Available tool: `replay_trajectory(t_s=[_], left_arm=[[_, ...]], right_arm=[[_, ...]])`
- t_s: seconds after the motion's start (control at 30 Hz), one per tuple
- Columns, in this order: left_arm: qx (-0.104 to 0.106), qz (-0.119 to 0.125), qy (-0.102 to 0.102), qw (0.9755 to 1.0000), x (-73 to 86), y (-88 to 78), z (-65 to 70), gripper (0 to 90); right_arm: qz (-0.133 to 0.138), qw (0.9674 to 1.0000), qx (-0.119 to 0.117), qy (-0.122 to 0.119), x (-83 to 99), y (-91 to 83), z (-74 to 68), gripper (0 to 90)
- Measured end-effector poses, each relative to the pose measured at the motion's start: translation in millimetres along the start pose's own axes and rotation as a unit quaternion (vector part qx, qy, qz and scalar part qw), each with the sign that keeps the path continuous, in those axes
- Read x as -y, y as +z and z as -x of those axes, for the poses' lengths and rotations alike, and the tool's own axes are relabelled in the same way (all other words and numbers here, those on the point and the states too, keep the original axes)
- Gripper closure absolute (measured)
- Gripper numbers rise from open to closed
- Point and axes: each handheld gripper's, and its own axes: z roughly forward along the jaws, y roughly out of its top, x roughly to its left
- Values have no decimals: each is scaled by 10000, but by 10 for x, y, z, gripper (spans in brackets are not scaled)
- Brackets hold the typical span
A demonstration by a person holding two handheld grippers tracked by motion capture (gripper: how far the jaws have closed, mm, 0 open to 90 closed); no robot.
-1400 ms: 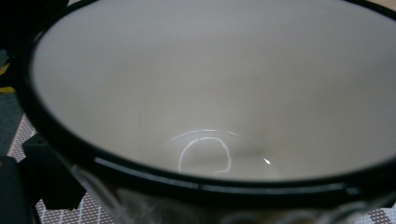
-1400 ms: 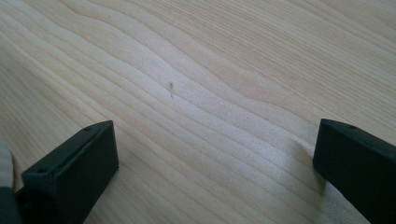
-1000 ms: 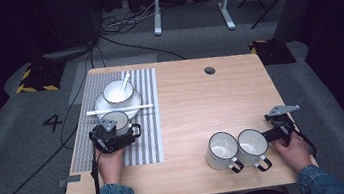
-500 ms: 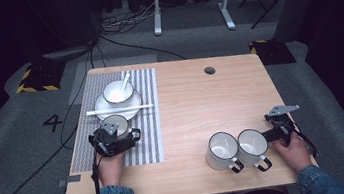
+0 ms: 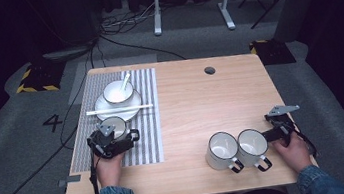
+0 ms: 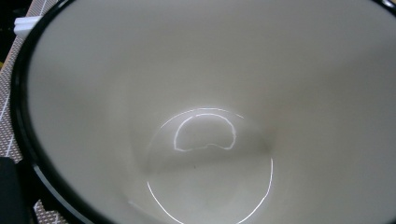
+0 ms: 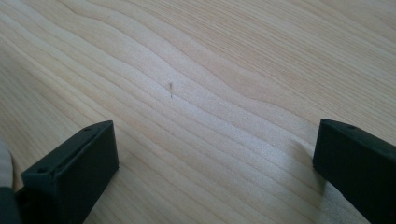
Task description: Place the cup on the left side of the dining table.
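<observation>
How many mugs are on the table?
3. One mug sits on the striped mat at the left gripper; two mugs stand side by side near the right gripper. None seem hidden.

Left hand (image 5: pixel 109 168) comes in from the bottom edge, denim sleeve at the wrist, holding the left gripper (image 5: pixel 110 140) pointed forward and low; jaw state hidden; right hand (image 5: pixel 292 151) grips the right gripper (image 7: pixel 215 163) low, jaws spread wide apart, nothing between them.
</observation>
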Motion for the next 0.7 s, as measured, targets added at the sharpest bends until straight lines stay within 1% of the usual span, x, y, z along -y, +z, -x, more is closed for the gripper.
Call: replay_trajectory(t_s=[0.1, 0.13, 0.17, 0.2, 0.3, 0.33, 0.37, 0.4, 0.43, 0.5, 0.57, 0.7], left_arm=[[-11, 36, 85, 10000, 12, -56, 10, 17], [29, 76, 73, 9999, 19, -92, 4, 14], [79, 152, 19, 9999, 30, -133, 2, 7], [99, 141, 47, 9998, 35, -164, -3, 3], [148, 354, 58, 9992, 69, -303, -1, 0], [162, 412, 92, 9990, 73, -338, -1, 0], [234, 463, 86, 9986, 78, -400, 3, 0], [230, 560, 76, 9981, 84, -425, 9, 0], [300, 602, 55, 9977, 89, -476, 16, 0], [422, 663, 72, 9969, 101, -543, 21, 0], [540, 649, 80, 9964, 110, -602, 28, 0], [598, 721, 142, 9955, 139, -738, 51, 0]], right_arm=[[1, 10000, -1, -1, 0, 0, 0, 3], [1, 10000, -1, 0, 0, 0, 0, 3], [2, 10000, -1, -2, 0, 0, 1, 3], [-4, 10000, -3, -13, 0, 0, 3, 3], [-4, 10000, -2, -18, 0, 0, 3, 3], [1, 10000, -4, -5, 0, 0, 2, 3], [1, 10000, -4, -1, 0, 0, 1, 3], [1, 10000, -4, -1, 0, 0, 1, 3], [1, 10000, -4, -3, 0, 0, 1, 3], [0, 10000, -8, -7, 0, 0, 2, 3], [-4, 10000, -3, -13, 0, 0, 3, 3], [-3, 10000, -5, -11, 0, 0, 3, 3]])
